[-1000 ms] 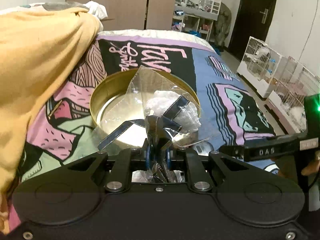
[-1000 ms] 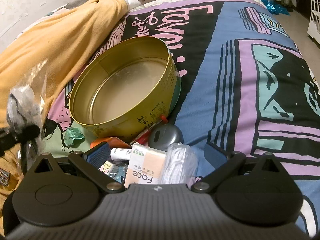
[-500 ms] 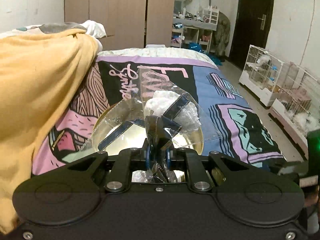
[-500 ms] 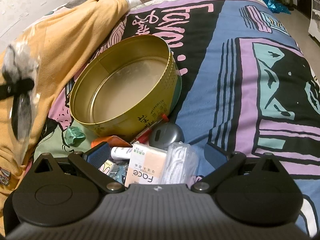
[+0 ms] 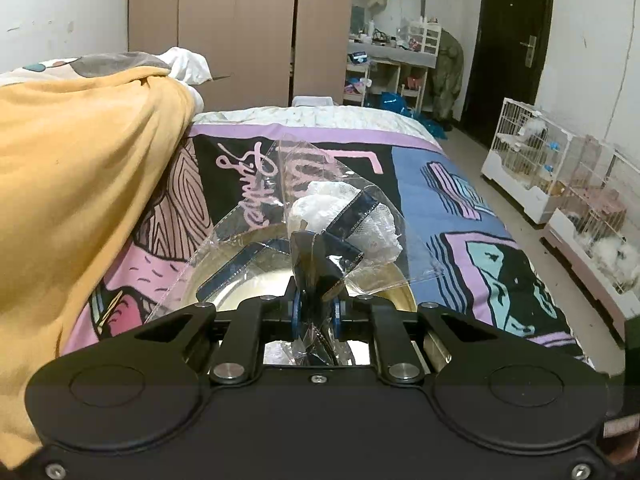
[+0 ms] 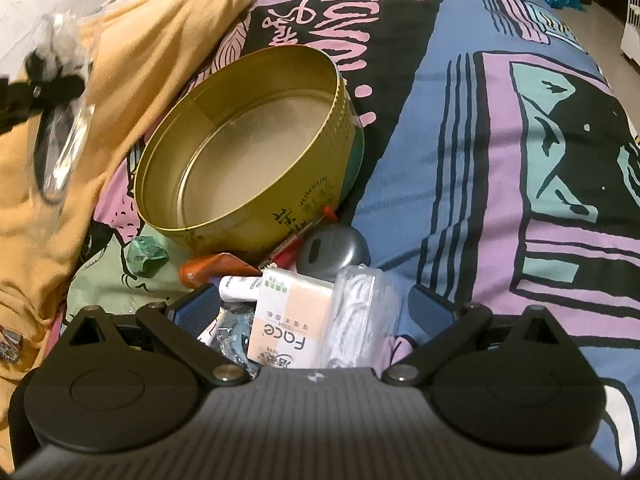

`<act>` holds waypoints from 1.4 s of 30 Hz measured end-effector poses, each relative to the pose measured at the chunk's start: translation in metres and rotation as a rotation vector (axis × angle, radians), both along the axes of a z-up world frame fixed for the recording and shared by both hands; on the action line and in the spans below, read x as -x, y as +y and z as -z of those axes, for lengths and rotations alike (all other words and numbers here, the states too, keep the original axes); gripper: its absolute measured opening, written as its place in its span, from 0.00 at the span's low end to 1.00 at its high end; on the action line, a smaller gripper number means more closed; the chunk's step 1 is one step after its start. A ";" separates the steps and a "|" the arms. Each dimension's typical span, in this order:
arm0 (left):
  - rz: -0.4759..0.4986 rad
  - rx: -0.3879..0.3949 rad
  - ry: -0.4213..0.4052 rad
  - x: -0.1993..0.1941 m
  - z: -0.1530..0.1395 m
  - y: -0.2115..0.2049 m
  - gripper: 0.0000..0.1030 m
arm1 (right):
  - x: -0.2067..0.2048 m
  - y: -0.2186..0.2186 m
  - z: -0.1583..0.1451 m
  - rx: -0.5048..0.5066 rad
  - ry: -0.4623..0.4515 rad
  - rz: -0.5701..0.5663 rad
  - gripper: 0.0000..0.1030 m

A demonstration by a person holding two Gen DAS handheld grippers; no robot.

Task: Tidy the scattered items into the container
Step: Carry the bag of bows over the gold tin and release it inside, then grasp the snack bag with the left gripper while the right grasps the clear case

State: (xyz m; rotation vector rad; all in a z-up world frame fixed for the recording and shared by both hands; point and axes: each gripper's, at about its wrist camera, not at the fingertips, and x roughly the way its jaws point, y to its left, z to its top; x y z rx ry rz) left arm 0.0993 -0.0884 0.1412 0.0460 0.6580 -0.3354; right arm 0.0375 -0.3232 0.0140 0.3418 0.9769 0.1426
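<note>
Left wrist view
- Left hand-held gripper: clenched on a clear plastic bag, the crumpled film pinched between the blue pads.
- Bag contents: white lace fabric with dark blue ribbon bands.
- Bag position: raised in front of the camera, above the gold tin (only part of the rim and pale floor shows behind the film).
- Surface: bed with a patterned bedspread; a yellow blanket lies heaped at the left.

Right wrist view
- Right hand-held gripper: released, fingers spread wide over a cluster of loose items, touching none that can be seen.
- Items between the fingers: a tissue pack marked "Face", and a clear packet of white material just beside it.
- Items nearer the tin: grey round object, red pen, orange object, white tube, green wrapper.
- Container: gold tin, round, open, nothing inside, resting on the bedspread.
- Left hand-held gripper: visible at the far left (blurred), bag hanging from it beside the tin.
</note>
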 end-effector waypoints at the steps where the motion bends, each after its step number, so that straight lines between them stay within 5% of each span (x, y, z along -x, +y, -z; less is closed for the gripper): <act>1: -0.001 0.001 -0.001 -0.004 0.001 -0.002 0.13 | 0.000 0.000 0.000 0.000 0.002 -0.001 1.00; 6: -0.013 0.024 0.025 -0.035 0.012 -0.011 0.21 | -0.001 -0.001 0.003 -0.005 0.019 0.002 1.00; 8: -0.035 0.015 0.032 -0.045 0.018 -0.011 0.51 | -0.003 -0.002 0.005 -0.003 0.026 0.004 1.00; 9: -0.058 0.008 0.025 -0.048 0.021 -0.010 0.80 | -0.003 -0.002 0.005 -0.001 0.031 0.004 1.00; 10: -0.090 0.004 0.008 -0.048 0.022 -0.007 0.94 | -0.003 -0.002 0.006 -0.001 0.036 0.004 1.00; 12: -0.123 0.016 -0.020 -0.045 0.026 0.003 0.94 | -0.004 -0.002 0.007 -0.002 0.048 0.004 1.00; 25: -0.177 0.123 0.136 -0.010 0.062 0.085 0.94 | -0.013 -0.005 0.023 -0.010 0.150 0.022 0.99; 30: -0.177 0.107 0.200 0.016 0.081 0.096 0.94 | -0.013 -0.003 0.025 0.005 0.167 0.029 0.85; 42: -0.159 0.025 0.417 0.047 0.136 0.097 0.94 | -0.011 0.006 0.026 0.069 0.180 0.008 0.73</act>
